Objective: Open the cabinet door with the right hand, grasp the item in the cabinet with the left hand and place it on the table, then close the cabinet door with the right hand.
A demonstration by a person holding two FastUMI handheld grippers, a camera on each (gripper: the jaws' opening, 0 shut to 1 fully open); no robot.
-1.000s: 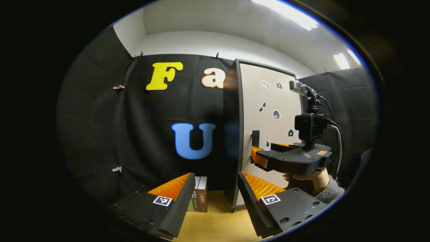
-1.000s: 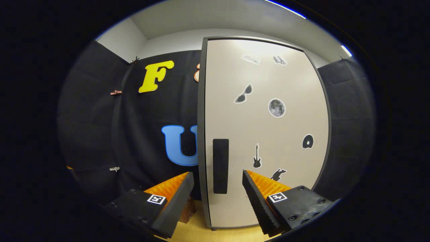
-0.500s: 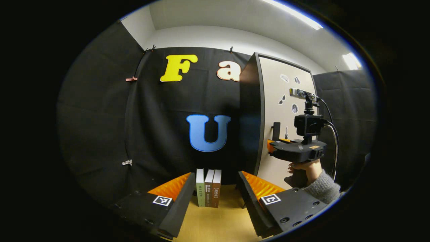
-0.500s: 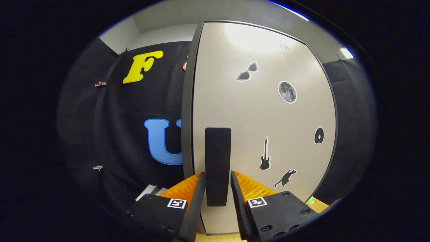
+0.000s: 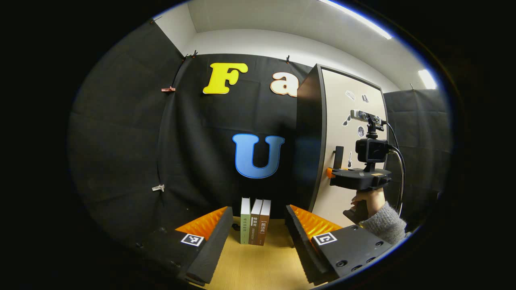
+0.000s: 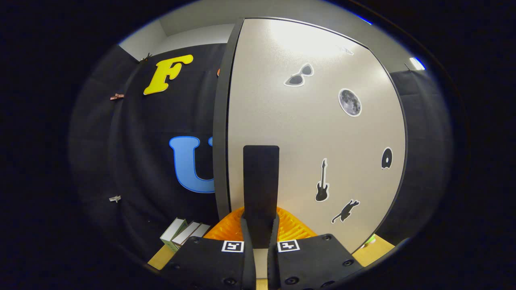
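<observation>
The right tongs point(image 6: 260, 235) are clamped on the dark upright handle point(image 6: 261, 189) of the cabinet door point(image 6: 314, 133), both fingers pressing its lower end from either side. The door is not yet open, so the step in hand is the pull. It will likely go best if the grip keeps firm and the hand follows the arc of the door rather than dragging straight back, since the handle sits at the door's free edge and a straight tug could slip the fingers off its end. The door should swing wide enough to leave the left tongs point(image 5: 258, 237) room to reach in.

The left tongs are open and hold nothing, hovering low over the wooden desk point(image 5: 258, 270). Straight ahead of them, between their fingers and a little beyond, three books point(image 5: 255, 221) stand upright on the desk. The item to fetch is inside the cabinet, hidden behind the door, to the right of these tongs.

The left gripper view gives the side picture: the cabinet's dark flank point(image 5: 308, 137), the right tongs at the handle, and the sleeved hand point(image 5: 369, 201) holding them. The right gripper view gives the close contact on the handle, and the stickers point(image 6: 350, 102) on the door face above it.
</observation>
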